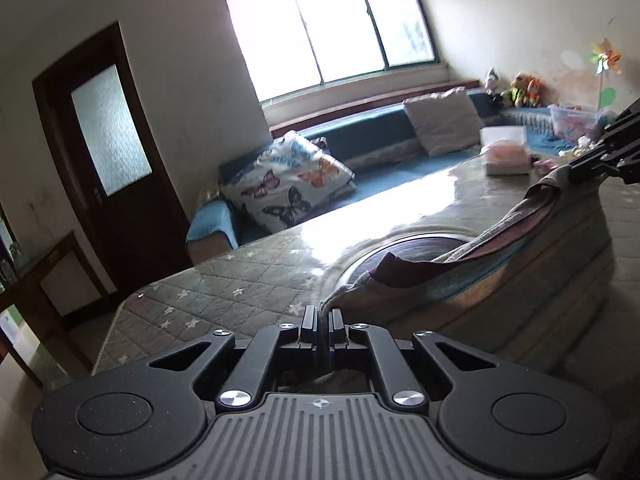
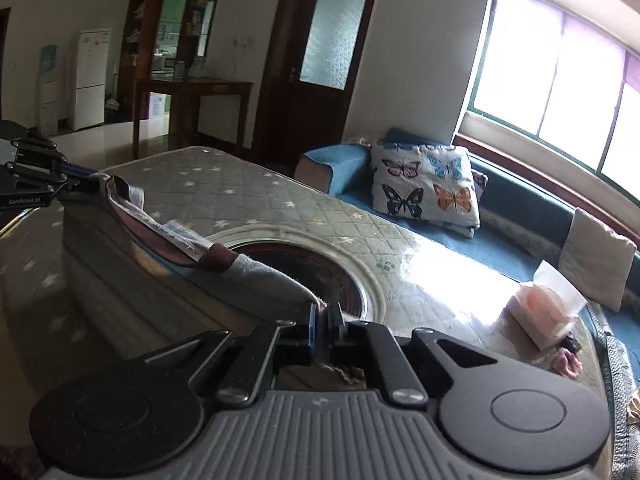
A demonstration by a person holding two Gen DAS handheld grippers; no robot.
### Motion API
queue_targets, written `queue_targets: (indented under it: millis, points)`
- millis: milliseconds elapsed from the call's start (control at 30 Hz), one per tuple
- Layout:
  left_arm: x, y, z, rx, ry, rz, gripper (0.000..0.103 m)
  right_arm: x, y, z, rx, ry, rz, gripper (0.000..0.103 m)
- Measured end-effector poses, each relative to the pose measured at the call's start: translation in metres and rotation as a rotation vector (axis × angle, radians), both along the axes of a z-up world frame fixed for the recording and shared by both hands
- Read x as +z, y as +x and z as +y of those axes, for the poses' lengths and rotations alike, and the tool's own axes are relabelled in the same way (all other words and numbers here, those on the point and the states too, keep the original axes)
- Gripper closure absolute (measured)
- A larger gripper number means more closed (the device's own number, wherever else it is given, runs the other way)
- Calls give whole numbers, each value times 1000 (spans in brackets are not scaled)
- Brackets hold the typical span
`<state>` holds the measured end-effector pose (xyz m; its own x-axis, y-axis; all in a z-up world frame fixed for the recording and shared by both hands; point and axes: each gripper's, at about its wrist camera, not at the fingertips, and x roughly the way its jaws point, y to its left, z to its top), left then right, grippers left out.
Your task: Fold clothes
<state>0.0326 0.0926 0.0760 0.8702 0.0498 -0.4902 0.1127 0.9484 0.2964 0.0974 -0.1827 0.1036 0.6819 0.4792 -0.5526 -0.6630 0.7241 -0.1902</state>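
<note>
A striped grey garment with a dark red collar (image 1: 500,264) hangs stretched between my two grippers above the quilted table (image 1: 224,288). My left gripper (image 1: 323,320) is shut on one top corner of the garment. My right gripper (image 2: 324,316) is shut on the other corner; the garment (image 2: 132,272) sags away from it toward the left gripper (image 2: 80,178). The right gripper also shows at the right edge of the left wrist view (image 1: 576,172). The lower part of the garment drapes down onto the table.
The table has a round dark inset (image 2: 312,272) in its middle. A tissue box (image 2: 540,312) stands at its far side. A blue sofa with a butterfly pillow (image 2: 424,188) and a grey cushion (image 1: 444,120) runs under the window. A dark door (image 1: 108,148) stands left.
</note>
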Motion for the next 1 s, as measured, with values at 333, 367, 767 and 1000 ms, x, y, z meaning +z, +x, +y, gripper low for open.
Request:
queue_targets:
  millis: [333, 367, 767, 1000]
  points:
    - [-68, 120, 23, 36, -38, 186, 97, -71, 117, 41, -98, -33, 150, 98]
    - [-76, 126, 26, 55, -44, 198, 94, -79, 122, 43, -112, -27, 163, 98]
    - [-66, 124, 48, 184, -77, 154, 64, -100, 137, 44, -176, 70, 205, 59]
    - [-59, 120, 19, 60, -165, 174, 66, -106, 135, 76, -79, 109, 316, 60]
